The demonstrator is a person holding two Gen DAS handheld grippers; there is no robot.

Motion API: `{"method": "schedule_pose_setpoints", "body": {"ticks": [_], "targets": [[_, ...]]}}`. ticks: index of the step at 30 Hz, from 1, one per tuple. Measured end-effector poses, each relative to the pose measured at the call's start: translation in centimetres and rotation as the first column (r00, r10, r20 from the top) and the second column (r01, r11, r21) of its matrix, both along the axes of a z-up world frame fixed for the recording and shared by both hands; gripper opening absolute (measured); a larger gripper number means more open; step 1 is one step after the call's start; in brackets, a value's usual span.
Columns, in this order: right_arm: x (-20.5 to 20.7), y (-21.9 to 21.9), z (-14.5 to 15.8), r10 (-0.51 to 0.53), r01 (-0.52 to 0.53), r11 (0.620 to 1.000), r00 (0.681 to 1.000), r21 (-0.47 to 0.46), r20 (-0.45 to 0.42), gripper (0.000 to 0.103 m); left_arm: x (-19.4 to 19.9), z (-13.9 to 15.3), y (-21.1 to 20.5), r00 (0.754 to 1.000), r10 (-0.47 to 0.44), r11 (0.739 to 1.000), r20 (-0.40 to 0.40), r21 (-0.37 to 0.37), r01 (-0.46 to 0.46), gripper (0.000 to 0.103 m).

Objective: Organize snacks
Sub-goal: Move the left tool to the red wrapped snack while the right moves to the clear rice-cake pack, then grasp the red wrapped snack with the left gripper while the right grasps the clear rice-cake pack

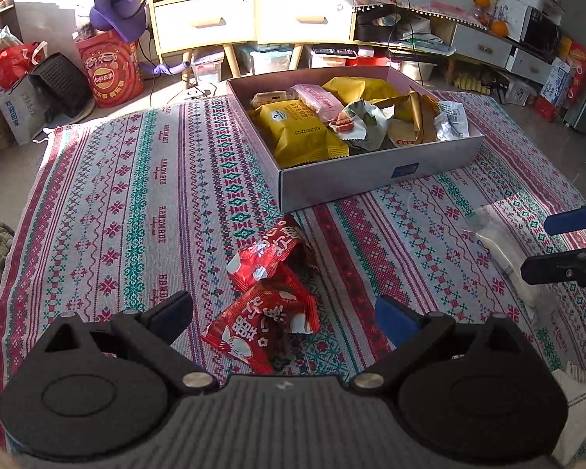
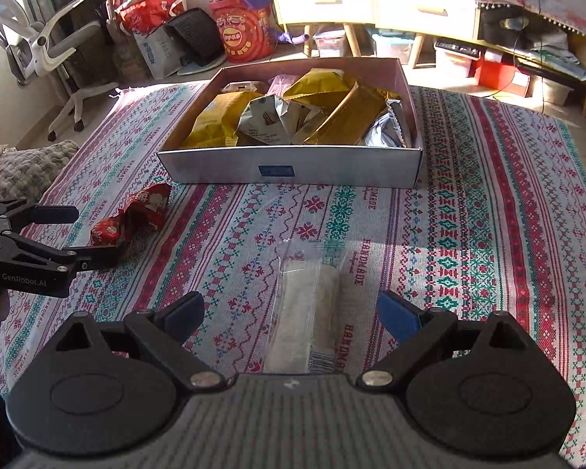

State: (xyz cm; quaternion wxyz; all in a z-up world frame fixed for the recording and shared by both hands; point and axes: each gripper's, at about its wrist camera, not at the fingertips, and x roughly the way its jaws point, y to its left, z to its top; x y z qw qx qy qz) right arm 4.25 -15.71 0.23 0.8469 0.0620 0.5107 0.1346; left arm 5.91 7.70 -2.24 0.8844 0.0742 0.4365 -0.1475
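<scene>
Surface: patterned cloth (image 1: 144, 179) on the tabletop.
Done: cardboard box (image 1: 347, 172) nearly full (mostly yellow packets).
Left: 2 red snack packets (image 1: 265, 293), 1 clear-wrapped snack bar (image 2: 308, 312).
Left gripper (image 1: 283, 314): spread wide, empty, over the red packets.
Right gripper (image 2: 293, 312): spread wide, straddling the bar.

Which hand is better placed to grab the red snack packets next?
Left. The left gripper is open with the red packets between its fingers; the right gripper sits over the clear packet.

I hold both grippers tilted downward, side by side. My left gripper (image 1: 283, 312) has its fingers (image 1: 394, 318) spread wide; my right gripper (image 2: 291, 312) stands equally wide, gripping nothing.
</scene>
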Motion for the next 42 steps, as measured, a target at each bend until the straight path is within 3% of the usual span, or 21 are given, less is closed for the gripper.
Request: {"method": "schedule_pose_setpoints", "body": {"ticks": [11, 22, 29, 33, 42], "targets": [[-0.4, 1.2, -1.3, 0.043, -0.045, 0.998, 0.997, -0.034, -0.057, 0.095, -0.1, -1.5, -0.9, 0.995, -0.096, 0.993, -0.030, 0.073, 0.098, 0.100], [-0.4, 1.1, -2.3, 0.041, -0.047, 0.997, 0.994, -0.064, -0.099, 0.094, -0.2, -1.5, -1.2, 0.992, -0.121, 0.987, -0.038, 0.098, 0.124, 0.073], [-0.1, 1.1, -2.3, 0.031, -0.038, 0.997, 0.995, -0.068, -0.098, 0.091, -0.4, -1.3, -1.9, 0.989, -0.137, 0.988, -0.050, 0.067, 0.141, 0.053], [0.0, 1.0, -2.4, 0.024, -0.032, 0.996, 0.995, -0.080, -0.093, 0.087, -0.7, -1.3, -2.8, 0.988, -0.150, 0.987, -0.049, 0.053, 0.152, 0.049], [0.0, 1.0, -2.4, 0.020, -0.028, 0.994, 0.997, -0.109, -0.075, 0.079, -0.4, -1.9, -3.7, 0.988, -0.139, 0.989, -0.059, 0.042, 0.142, 0.049]]}}
